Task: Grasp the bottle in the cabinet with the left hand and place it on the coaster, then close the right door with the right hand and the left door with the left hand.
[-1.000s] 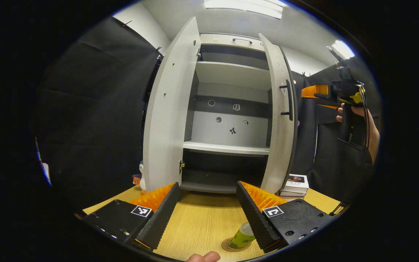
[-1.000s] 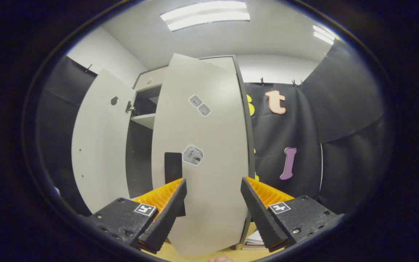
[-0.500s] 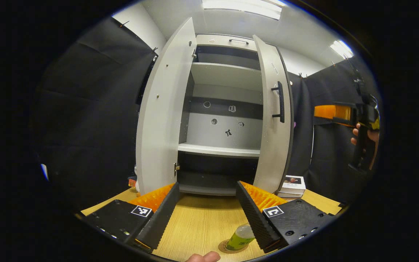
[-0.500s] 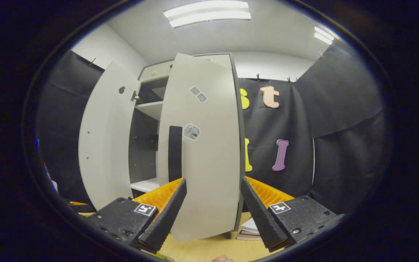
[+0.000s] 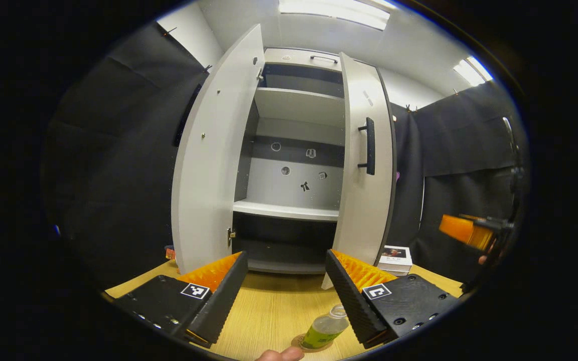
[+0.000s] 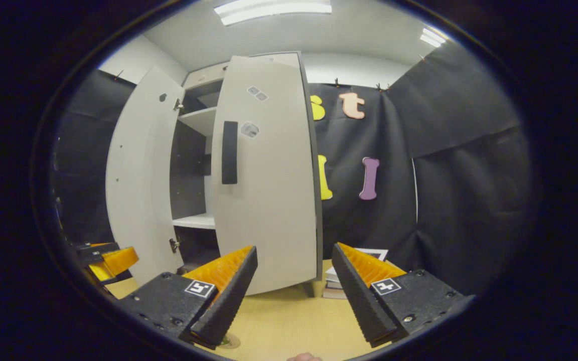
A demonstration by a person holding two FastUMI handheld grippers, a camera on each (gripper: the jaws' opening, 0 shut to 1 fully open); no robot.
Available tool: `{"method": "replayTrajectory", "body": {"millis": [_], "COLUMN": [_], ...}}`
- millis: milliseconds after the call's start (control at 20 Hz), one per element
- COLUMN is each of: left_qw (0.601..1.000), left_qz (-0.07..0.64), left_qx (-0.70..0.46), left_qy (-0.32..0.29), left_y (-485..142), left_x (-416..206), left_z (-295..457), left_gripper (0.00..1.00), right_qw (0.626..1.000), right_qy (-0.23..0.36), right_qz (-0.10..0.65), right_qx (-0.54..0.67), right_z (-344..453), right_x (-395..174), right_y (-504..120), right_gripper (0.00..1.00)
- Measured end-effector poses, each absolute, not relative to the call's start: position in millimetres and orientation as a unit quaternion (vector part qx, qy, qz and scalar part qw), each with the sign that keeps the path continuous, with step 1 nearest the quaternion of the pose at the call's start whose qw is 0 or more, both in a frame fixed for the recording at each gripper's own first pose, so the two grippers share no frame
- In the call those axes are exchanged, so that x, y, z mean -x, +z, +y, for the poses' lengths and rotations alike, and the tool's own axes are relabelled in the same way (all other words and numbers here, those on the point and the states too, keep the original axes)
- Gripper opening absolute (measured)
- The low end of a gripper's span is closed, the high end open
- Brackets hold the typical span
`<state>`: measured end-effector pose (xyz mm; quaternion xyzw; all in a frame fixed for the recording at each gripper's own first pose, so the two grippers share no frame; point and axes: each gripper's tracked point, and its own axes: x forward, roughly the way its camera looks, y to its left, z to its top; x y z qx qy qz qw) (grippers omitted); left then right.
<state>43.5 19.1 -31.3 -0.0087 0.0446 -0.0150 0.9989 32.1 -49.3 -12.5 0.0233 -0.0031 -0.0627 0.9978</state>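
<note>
- Small clear plastic bottle with a yellow-green label (image 5: pixel 323 328) is sitting on the round brown coaster (image 5: pixel 300 345), on the light wood-grain tabletop (image 5: pixel 274 306), well in front of the tall pale-grey cabinet (image 5: pixel 294 150). Placement is looking done.
- Left gripper (image 5: pixel 283 293) is hanging above the table with fingers spread and nothing between them; the bottle is sitting just beside its right finger.
- Right gripper (image 6: pixel 293 291) is also spread and empty, facing the pale-grey right door (image 6: pixel 269 175) with its black bar handle (image 6: pixel 229 152), not touching it.
- Right door is standing partly ajar; pale-grey left door (image 5: pixel 213 155) is swung wide open.
- Stack of books (image 5: pixel 393 254) is lying just beside the cabinet's right foot.
- Risks, as I judge them:
  - The left gripper could clip the bottle when lifting away and tip it off the coaster.
  - A weak push could leave the right door ajar or bouncing back.
  - Closing left first could jam the doors where they meet.
  - The right gripper could snag on the handle.
</note>
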Motion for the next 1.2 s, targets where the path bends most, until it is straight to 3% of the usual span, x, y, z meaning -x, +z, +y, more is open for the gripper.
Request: {"method": "replayTrajectory", "body": {"millis": [250,300,350,400,500,550,600,750,800,850,950,1000,1150,1200], "left_qw": [0.999,0.998,0.998,0.997,0.994,0.991,0.988,0.984,0.983,0.982,0.982,0.982,0.980,0.980], "left_qz": [0.016,0.003,-0.012,-0.021,-0.027,-0.025,-0.031,-0.048,-0.045,-0.044,-0.041,-0.041,-0.055,-0.060], "left_qx": [0.052,0.056,0.057,0.059,0.061,0.061,0.064,0.072,0.073,0.074,0.077,0.075,0.057,0.059], "left_qy": [-0.006,0.009,0.023,0.041,0.092,0.116,0.134,0.158,0.164,0.169,0.170,0.170,0.181,0.180], "left_y": [14.1,29.9,44.1,55.4,71.2,77.5,85.9,104.3,105.0,104.7,106.6,108.4,116.8,120.4], "left_x": [-46.2,-45.7,-46.9,-46.9,-47.2,-48.7,-51.3,-75.5,-82.9,-90.6,-112.0,-119.8,-128.3,-127.6], "left_z": [45.3,61.6,80.7,101.3,150.9,175.5,197.7,243.9,255.2,262.9,272.5,275.7,280.6,278.9], "left_gripper": [0.95,1.00,0.95,1.00,1.00,0.95,0.95,0.95,1.00,1.00,1.00,0.95,1.00,0.95], "right_qw": [0.997,0.997,0.997,0.997,0.997,0.998,0.998,0.998,0.998,0.998,0.997,0.997,0.997,0.996], "right_qy": [-0.060,-0.053,-0.047,-0.043,-0.034,-0.029,-0.027,-0.026,-0.027,-0.030,-0.043,-0.049,-0.058,-0.061], "right_qz": [0.022,0.024,0.028,0.031,0.035,0.036,0.034,0.033,0.032,0.028,0.024,0.024,0.024,0.023], "right_qx": [-0.049,-0.053,-0.054,-0.053,-0.052,-0.051,-0.052,-0.057,-0.057,-0.056,-0.051,-0.051,-0.055,-0.055], "right_z": [-42.2,-36.8,-33.1,-30.4,-25.9,-23.8,-24.1,-24.9,-25.8,-27.9,-35.7,-38.9,-45.1,-47.5], "right_x": [-40.4,-43.1,-45.0,-47.0,-51.9,-53.7,-55.6,-58.7,-57.9,-57.6,-55.2,-54.6,-54.1,-53.2], "right_y": [-36.1,-37.9,-40.9,-42.3,-42.4,-41.3,-39.6,-35.9,-34.6,-32.5,-30.6,-31.2,-30.4,-30.0], "right_gripper": [0.98,0.98,0.98,0.94,0.98,0.94,0.98,0.98,0.98,0.94,0.98,0.98,0.98,0.98]}}
